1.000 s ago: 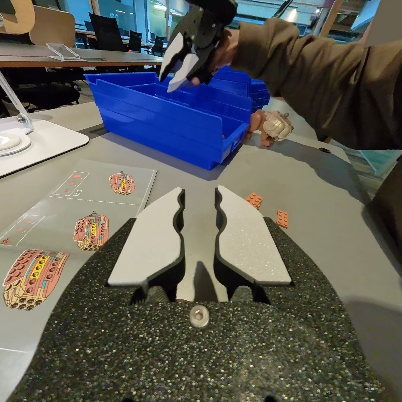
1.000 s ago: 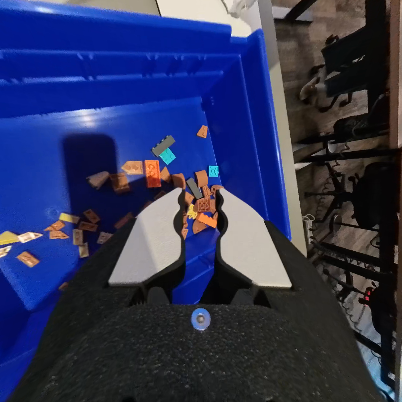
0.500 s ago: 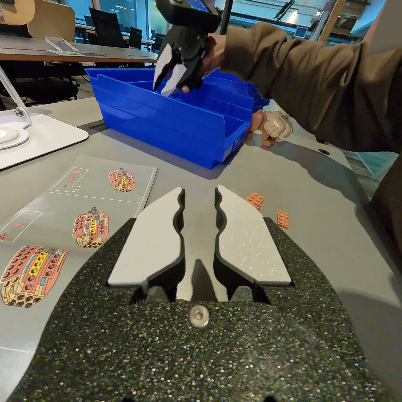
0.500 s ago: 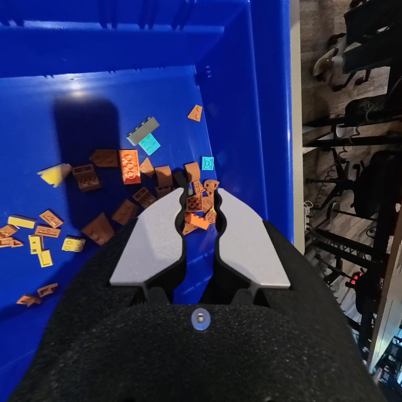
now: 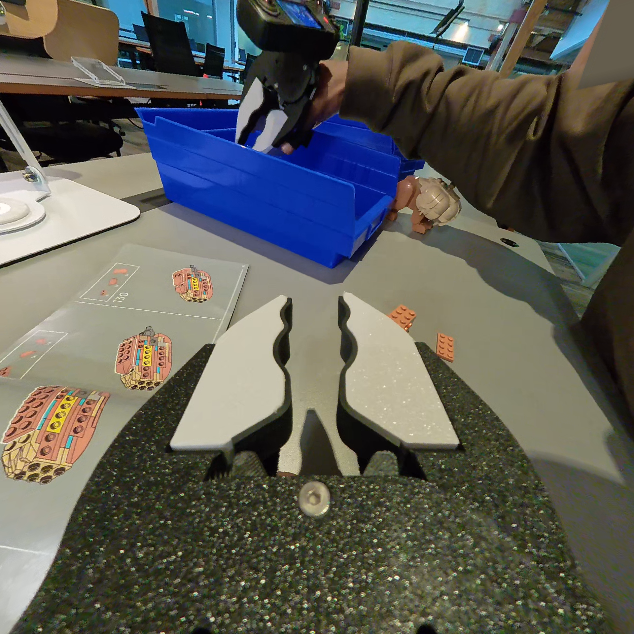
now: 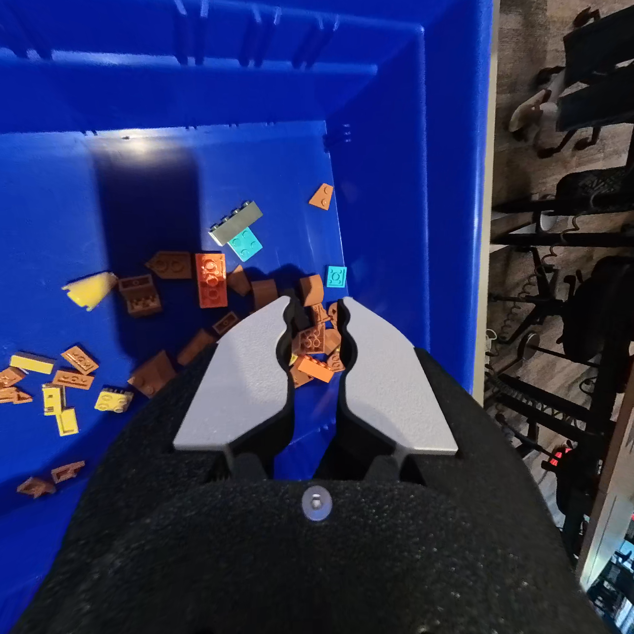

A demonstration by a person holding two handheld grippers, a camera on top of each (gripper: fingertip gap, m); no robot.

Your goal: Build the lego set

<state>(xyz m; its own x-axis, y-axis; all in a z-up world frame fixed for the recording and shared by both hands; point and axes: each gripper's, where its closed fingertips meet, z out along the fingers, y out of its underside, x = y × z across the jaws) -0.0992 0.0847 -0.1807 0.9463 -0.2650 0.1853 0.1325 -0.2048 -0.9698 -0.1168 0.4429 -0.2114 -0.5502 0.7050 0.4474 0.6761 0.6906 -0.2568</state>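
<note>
Inside the blue plastic bin [image 6: 394, 171], the right gripper [image 6: 315, 302] is hanging with released jaws framing a heap of brown bricks [image 6: 314, 339].

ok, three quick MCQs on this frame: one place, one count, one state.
1. Where is the right gripper?
A. over the open instruction booklet
B. inside the blue plastic bin
C. beside the brown-and-tan lego figure

2. How many loose orange lego plates lie on the grey table just past the left gripper?
A. none
B. two
C. five

3. The left gripper is:
A. open and empty
B. shut on a brick
C. holding the booklet

Key: 1 B, its tips dip below the bin rim; 2 B, two lie by the right fingertip; 3 A, bare table shows through the gap.
</note>
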